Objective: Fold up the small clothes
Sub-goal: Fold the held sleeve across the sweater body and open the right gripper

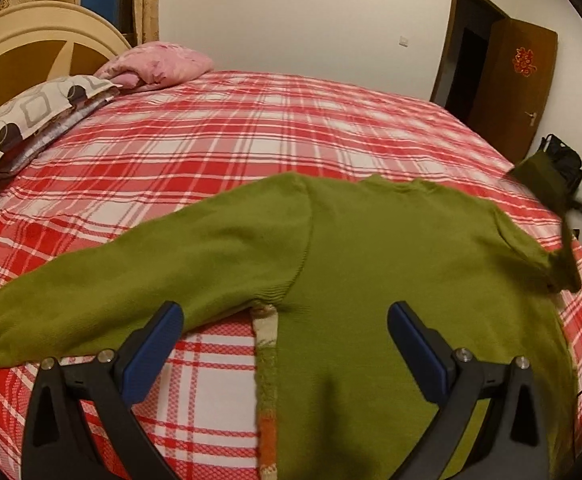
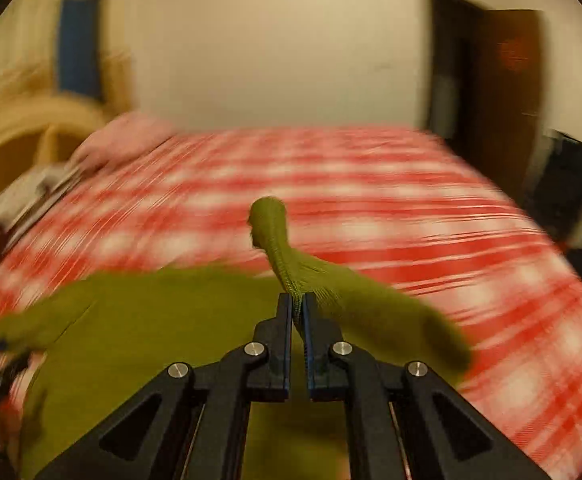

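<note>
1. Right gripper (image 2: 298,304): black jaws clamped on the ribbed cuff of the green knit sweater (image 1: 371,264).
2. Left gripper (image 1: 285,318): blue-padded jaws spread wide, hovering just above the sweater's underarm seam.
3. Beyond: sweater flat on red plaid bedsheet (image 1: 251,120).

Red plaid bed (image 1: 251,128) fills the room, cream headboard (image 1: 31,40) left, white wall (image 1: 311,12) behind, brown door (image 1: 511,76) open right.

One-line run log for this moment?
left gripper: open, over sweater | right gripper: shut on sleeve, lifted
</note>
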`<state>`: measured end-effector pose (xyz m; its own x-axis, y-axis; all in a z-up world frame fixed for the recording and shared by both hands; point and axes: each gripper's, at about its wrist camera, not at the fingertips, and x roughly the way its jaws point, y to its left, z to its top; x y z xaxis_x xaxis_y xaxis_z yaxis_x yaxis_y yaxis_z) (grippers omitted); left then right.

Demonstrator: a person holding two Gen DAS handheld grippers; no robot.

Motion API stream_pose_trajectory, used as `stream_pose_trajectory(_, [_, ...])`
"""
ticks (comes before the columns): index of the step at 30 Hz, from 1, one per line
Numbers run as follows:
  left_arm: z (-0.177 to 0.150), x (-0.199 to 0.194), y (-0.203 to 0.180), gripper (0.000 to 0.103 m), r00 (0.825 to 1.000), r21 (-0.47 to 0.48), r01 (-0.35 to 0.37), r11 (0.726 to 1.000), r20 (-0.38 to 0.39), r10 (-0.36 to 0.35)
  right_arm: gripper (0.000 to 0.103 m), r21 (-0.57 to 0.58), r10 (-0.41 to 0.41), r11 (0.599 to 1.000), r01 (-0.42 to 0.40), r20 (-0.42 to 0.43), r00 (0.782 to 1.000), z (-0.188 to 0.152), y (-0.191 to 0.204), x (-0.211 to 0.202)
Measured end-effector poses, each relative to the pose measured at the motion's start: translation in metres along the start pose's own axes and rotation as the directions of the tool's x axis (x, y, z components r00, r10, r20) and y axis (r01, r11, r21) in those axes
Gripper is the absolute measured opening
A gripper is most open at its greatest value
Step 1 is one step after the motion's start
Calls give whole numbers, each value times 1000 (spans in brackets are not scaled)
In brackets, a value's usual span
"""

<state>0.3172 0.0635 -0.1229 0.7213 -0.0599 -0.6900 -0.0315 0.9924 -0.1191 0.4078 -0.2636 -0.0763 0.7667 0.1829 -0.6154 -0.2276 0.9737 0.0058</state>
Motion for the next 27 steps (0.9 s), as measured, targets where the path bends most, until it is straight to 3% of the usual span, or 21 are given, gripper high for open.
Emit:
stream_pose_trajectory(2, [0, -1, -1, 103, 1000, 9, 3, 1000, -3, -3, 5, -37, 103, 994, -105, -41, 994, -18, 22, 15])
stream_pose_trajectory(3, [0, -2, -1, 103, 1000, 9, 7, 1000, -7, -7, 12, -55, 144, 987, -149, -79, 986, -28, 32, 20])
stream_pose_trajectory(4, [0, -2, -2, 103, 1000, 9, 16, 1000, -10, -16, 39, -70, 168, 982, -177, -117, 979, -38, 38, 25])
stream_pose_trajectory(6, [1, -2, -5, 103, 999, 15, 29, 999, -17, -29, 67, -71, 223, 969, -236, -149, 963, -56, 36, 23])
stream_pose_trajectory(12, [13, 11, -46, 102, 993, 62, 110, 992, -48, -107, 67, 72, 184, 982, -177, -111, 977, -94, -34, -10])
stream_pose_trajectory(15, [24, 18, -83, 96, 983, 99, 181, 979, -55, -176, 67, 140, 60, 989, -53, -43, 997, -108, -75, -36])
stream_pose_trajectory(17, [31, 29, -113, 91, 969, 121, 241, 963, -85, -231, 67, 169, -42, 985, 42, -2, 999, -114, -94, -45])
stream_pose_trajectory(18, [34, 39, -130, 83, 962, 130, 264, 956, -111, -250, 67, 196, -67, 979, 62, 20, 998, -120, -104, -50])
stream_pose_trajectory(19, [35, 45, -141, 75, 957, 133, 275, 952, -128, -259, 67, 221, -81, 973, 71, 38, 996, -125, -113, -53])
stream_pose_trajectory(23, [36, 79, -184, 63, 950, 182, 277, 943, -196, -242, 67, 255, -71, 965, 57, 45, 996, -140, -119, -48])
stream_pose_trajectory(27, [33, 111, -205, 52, 952, 189, 241, 952, -239, -194, 67, 266, -38, 963, 28, 34, 999, -142, -121, -45])
